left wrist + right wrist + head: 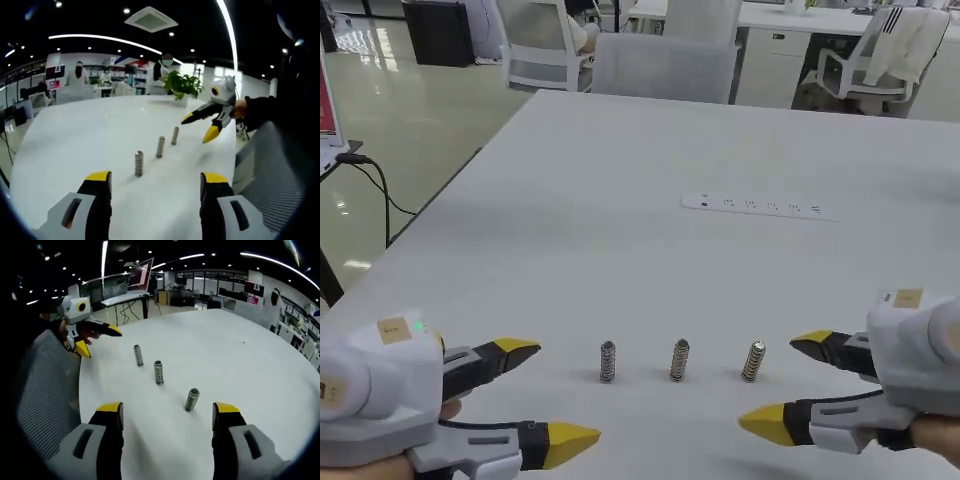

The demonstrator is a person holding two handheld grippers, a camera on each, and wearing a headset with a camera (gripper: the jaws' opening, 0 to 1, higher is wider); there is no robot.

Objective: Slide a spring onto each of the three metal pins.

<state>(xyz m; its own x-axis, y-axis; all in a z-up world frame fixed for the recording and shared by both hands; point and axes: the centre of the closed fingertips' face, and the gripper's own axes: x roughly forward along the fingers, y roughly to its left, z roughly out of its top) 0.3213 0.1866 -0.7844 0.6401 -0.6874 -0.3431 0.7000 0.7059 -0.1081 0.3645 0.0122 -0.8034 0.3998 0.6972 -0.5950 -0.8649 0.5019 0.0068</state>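
Metal springs (680,360), 3; left gripper (555,391), right gripper (774,381) agape

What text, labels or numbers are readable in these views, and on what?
None legible.
On the left gripper, tan sticker: no print readable.
On the right gripper, tan label: no print readable.
On the power strip, markings: too small to read.
On the red screen at the head view's left edge: blurred.
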